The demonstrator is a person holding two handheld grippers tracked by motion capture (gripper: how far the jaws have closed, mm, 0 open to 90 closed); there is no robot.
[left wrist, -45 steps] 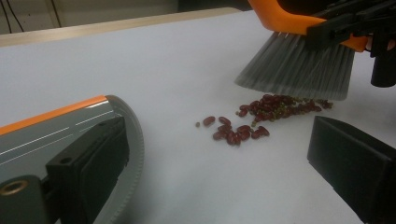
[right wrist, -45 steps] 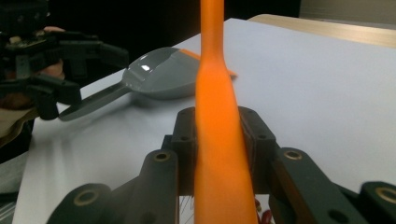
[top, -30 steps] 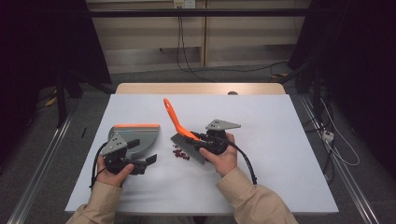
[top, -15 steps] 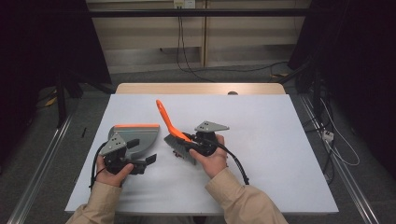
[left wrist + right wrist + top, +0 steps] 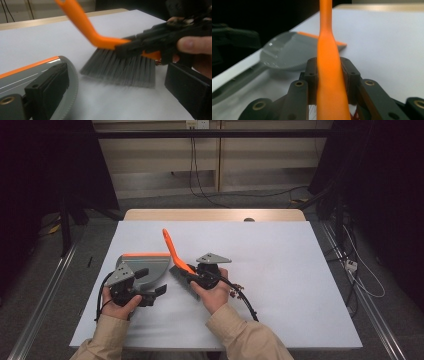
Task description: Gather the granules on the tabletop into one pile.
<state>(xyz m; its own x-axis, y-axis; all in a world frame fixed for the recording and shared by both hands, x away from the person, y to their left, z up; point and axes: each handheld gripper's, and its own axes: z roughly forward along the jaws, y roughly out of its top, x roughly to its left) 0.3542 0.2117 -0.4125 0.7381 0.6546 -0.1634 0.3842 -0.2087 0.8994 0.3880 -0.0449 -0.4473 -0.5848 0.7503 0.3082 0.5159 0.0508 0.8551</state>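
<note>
Since the earlier frames, the right gripper (image 5: 192,276) had carried the brush (image 5: 176,257) leftward across the white table (image 5: 280,270), toward the grey dustpan (image 5: 147,265), leaving small red bits (image 5: 237,290) behind near the right wrist. Its jaws were clamped on the brush's orange handle, one pad (image 5: 311,75) on each flank, the handle rising straight up between them in the right gripper view. Grey bristles (image 5: 120,68) met the tabletop just beside the dustpan's curved edge. That dustpan lay flat, its orange lip toward the table's far side. At the pan's near end, the left gripper (image 5: 150,292) held its place; one finger (image 5: 47,85) lay against the pan, and whether it pinched I could not tell.
</note>
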